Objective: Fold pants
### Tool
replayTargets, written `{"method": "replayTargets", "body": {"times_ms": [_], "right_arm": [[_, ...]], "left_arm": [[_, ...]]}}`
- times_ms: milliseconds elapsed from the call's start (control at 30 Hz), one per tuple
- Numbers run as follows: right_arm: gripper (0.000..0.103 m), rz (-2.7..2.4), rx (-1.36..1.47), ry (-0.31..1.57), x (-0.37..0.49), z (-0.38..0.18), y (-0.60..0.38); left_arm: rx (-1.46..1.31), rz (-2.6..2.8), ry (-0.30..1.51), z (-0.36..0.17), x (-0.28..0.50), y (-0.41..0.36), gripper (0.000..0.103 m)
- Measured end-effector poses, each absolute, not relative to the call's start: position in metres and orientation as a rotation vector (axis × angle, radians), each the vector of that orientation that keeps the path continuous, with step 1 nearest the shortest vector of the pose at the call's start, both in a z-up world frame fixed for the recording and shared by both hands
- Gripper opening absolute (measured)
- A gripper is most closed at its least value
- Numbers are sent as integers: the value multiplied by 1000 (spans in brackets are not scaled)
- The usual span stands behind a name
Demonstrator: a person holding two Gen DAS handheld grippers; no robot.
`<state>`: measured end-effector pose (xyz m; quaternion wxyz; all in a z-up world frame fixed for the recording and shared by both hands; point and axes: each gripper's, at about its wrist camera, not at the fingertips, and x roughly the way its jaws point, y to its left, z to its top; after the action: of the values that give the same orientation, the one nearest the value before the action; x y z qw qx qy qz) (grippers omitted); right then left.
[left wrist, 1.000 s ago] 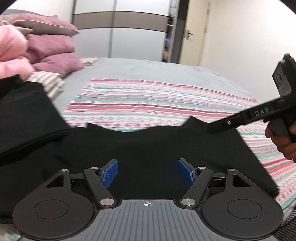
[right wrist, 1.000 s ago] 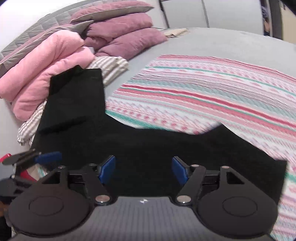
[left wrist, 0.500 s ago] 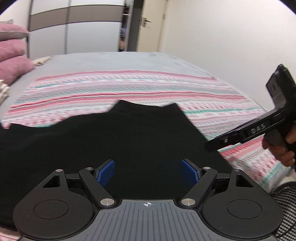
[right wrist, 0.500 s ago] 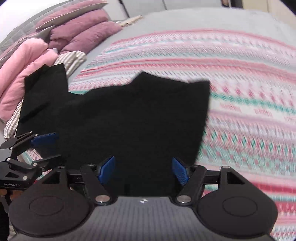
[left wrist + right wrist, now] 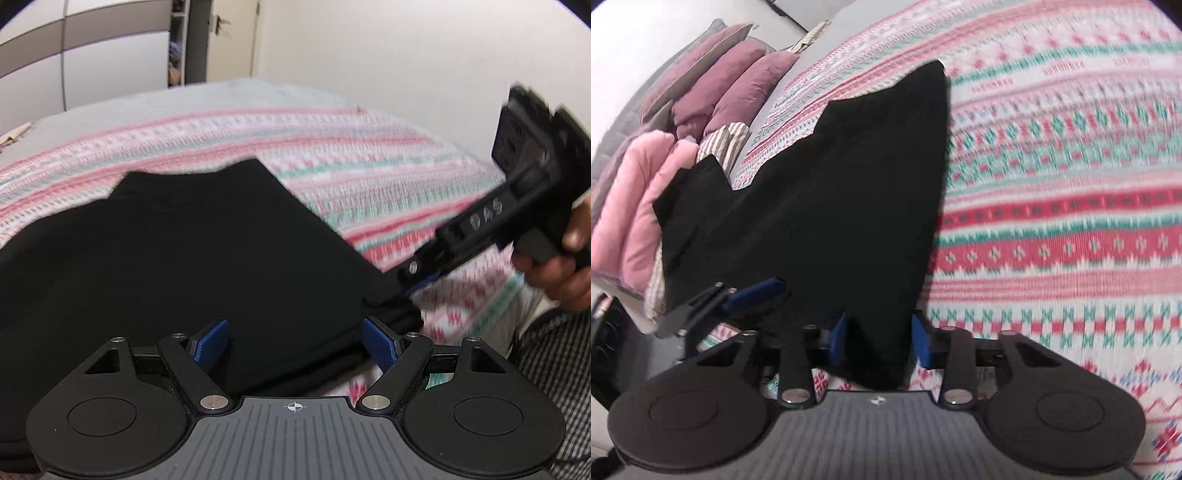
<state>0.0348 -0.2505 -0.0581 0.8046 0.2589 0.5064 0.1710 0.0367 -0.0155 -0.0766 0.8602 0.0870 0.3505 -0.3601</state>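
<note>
Left wrist camera first: my left tongs (image 5: pixel 295 341) stand spread wide, blue pads clear of the cloth on both sides, hovering over the near edge of the black pants (image 5: pixel 192 258). The pants lie flat on the striped bedspread (image 5: pixel 332 158), their long axis running off to the left of this picture, the short end toward the right. Over there I see the right tongs (image 5: pixel 413 280) coming in low at the pants' right corner, the person's hand (image 5: pixel 561 258) wrapped round the grip; the picture is blurred there.

Right wrist camera now: the right tongs (image 5: pixel 881 343) have just been closing, and a corner of the pants (image 5: pixel 831 192) sits between the blue pads; they look to be pinching that fold. From here the pants stretch away up and to the left, toward the pink blanket (image 5: pixel 631 206) and the mauve pillows (image 5: pixel 731 81). The left tongs (image 5: pixel 753 295) show at the left, at the cloth's near edge.
</note>
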Motion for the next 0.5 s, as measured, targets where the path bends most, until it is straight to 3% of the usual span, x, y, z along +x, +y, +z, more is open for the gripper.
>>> {"method": "replayTargets", "body": {"times_ms": [133,500], "right_arm": [[18,374,568,1085,28,-64,-257],[15,432,665,1002,38,-26,-261]], "left_arm": [[297,-769,709,-84,25,-26,81],[312,-853,504,-59,-3,-52,80]]}}
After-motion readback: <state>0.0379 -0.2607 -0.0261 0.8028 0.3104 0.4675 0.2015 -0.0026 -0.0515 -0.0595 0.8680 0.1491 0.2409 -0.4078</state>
